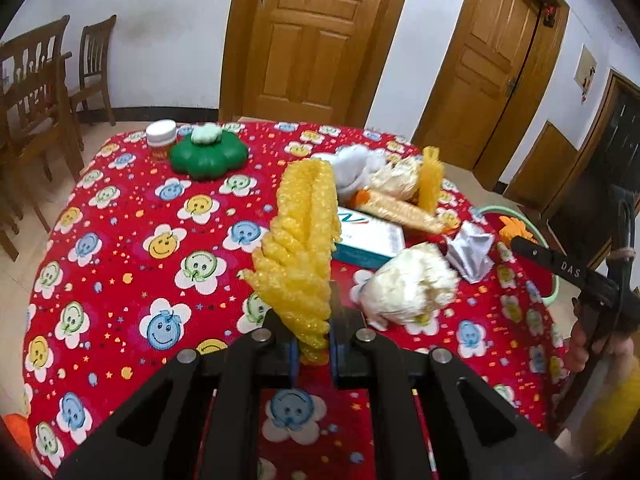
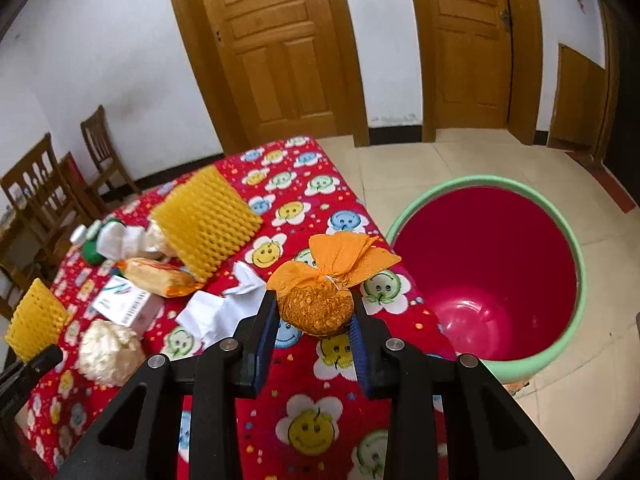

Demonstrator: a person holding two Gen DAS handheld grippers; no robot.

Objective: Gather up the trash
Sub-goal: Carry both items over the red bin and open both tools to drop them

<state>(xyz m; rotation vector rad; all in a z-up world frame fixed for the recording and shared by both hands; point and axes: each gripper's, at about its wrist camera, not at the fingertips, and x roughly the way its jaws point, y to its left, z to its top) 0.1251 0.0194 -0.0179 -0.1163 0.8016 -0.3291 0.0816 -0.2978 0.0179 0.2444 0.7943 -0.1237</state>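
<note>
- Bin (image 2: 486, 276) on floor, right of bench (image 2: 304, 364), mouth wide; carry loads fully over the rim w/o clipping it.
- Left tool (image 1: 314, 344) clenched on yellow foam net (image 1: 298, 248), lifted above bench; hold firm.
- Right tool (image 2: 314, 320) pinching orange mesh pouch (image 2: 320, 304) near bench edge; swing right to bin, then let go.

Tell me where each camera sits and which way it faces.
Left wrist: on the left gripper, facing across the red tablecloth toward the doors; its fingers clamp a yellow foam net; the right gripper and the holding hand show at right.
Right wrist: on the right gripper, facing over the table's edge to the bin; its fingers hold an orange mesh bag.
Shared: tablecloth, foam net, crumpled white paper, doors.
</note>
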